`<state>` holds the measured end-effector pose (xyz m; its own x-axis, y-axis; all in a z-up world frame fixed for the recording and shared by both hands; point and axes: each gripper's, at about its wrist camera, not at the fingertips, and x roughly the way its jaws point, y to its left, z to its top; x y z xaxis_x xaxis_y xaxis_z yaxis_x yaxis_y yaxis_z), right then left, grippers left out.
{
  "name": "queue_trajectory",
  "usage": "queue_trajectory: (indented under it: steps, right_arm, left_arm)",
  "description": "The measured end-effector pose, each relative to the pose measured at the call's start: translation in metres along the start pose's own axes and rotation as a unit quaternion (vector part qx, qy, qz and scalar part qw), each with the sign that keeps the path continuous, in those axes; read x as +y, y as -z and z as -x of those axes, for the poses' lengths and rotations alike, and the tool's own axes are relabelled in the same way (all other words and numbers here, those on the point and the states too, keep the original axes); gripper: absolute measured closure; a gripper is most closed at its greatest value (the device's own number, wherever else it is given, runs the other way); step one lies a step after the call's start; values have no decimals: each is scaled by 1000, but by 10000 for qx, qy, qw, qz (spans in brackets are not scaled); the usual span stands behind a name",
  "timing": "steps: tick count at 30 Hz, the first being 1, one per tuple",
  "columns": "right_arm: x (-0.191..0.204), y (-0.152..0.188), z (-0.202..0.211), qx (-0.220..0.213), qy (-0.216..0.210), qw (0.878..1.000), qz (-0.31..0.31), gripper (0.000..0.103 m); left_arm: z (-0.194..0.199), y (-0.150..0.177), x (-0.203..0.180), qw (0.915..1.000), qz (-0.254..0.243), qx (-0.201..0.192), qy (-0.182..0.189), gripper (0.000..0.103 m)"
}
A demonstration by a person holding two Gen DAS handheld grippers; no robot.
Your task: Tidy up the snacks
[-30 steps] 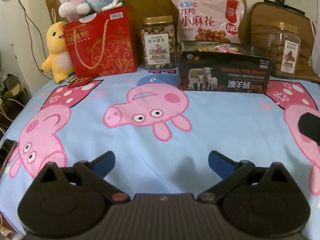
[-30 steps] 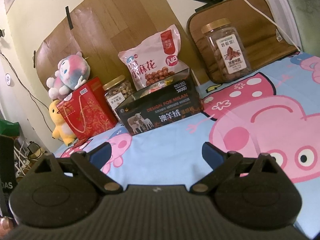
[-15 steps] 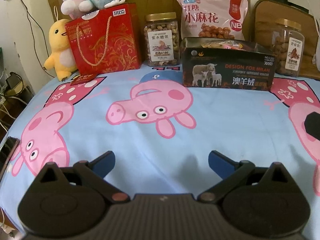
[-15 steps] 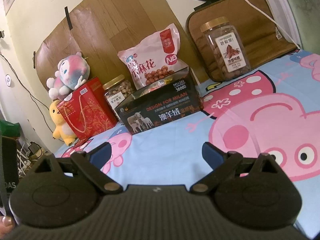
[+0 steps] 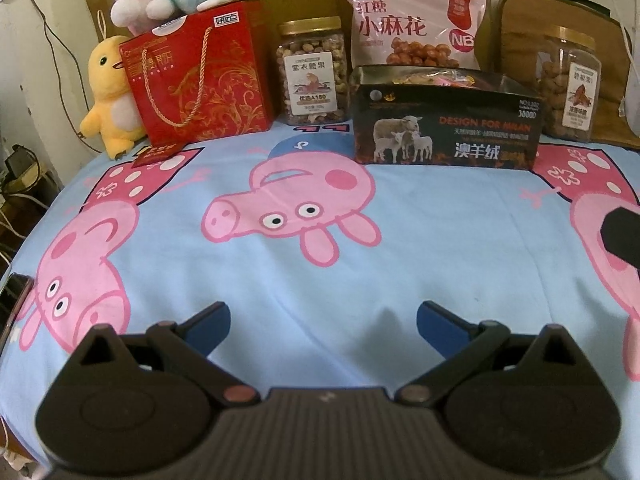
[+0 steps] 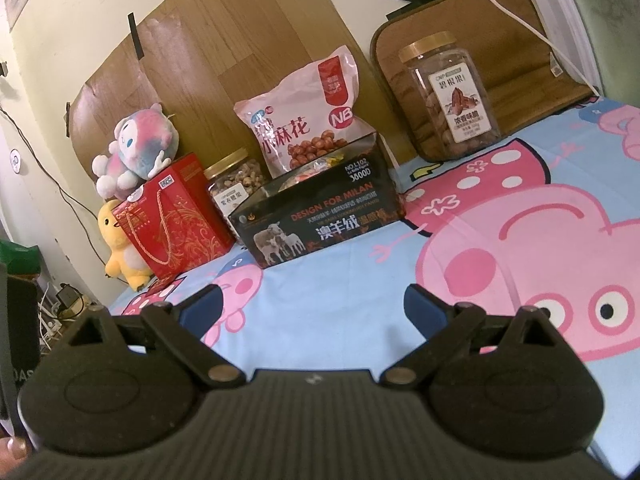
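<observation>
Nothing is in hand: your left gripper (image 5: 322, 322) and right gripper (image 6: 312, 304) both stand spread and empty. The black box (image 5: 446, 134) already holds some snacks; behind it leans the pink bag (image 5: 412, 28), a nut jar (image 5: 312, 72) to its left, another jar (image 5: 568, 80) to its right, all apparently unsorted.

Support: bed (image 5: 400, 264), pale-blue cartoon-pig sheet.
Landmark: black box (image 5: 446, 134), open-topped, on the sheet.
Left of box: cashew jar (image 5: 311, 76), red gift bag (image 5: 200, 76), yellow duck plush (image 5: 108, 92).
Behind box: pink snack bag (image 5: 412, 20).
Right of box: pecan jar (image 5: 568, 84).
</observation>
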<state>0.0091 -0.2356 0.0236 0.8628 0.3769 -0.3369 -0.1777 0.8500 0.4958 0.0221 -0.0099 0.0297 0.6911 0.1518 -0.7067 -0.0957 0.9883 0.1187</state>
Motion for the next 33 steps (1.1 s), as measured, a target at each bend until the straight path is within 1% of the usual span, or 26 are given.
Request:
queue_trajectory:
  steps: [33]
  right_arm:
    - [-3,-1,-1,6,-11,10000,-28,4]
  left_arm:
    - [-1,1,-5,9999,-132,58,-8,0]
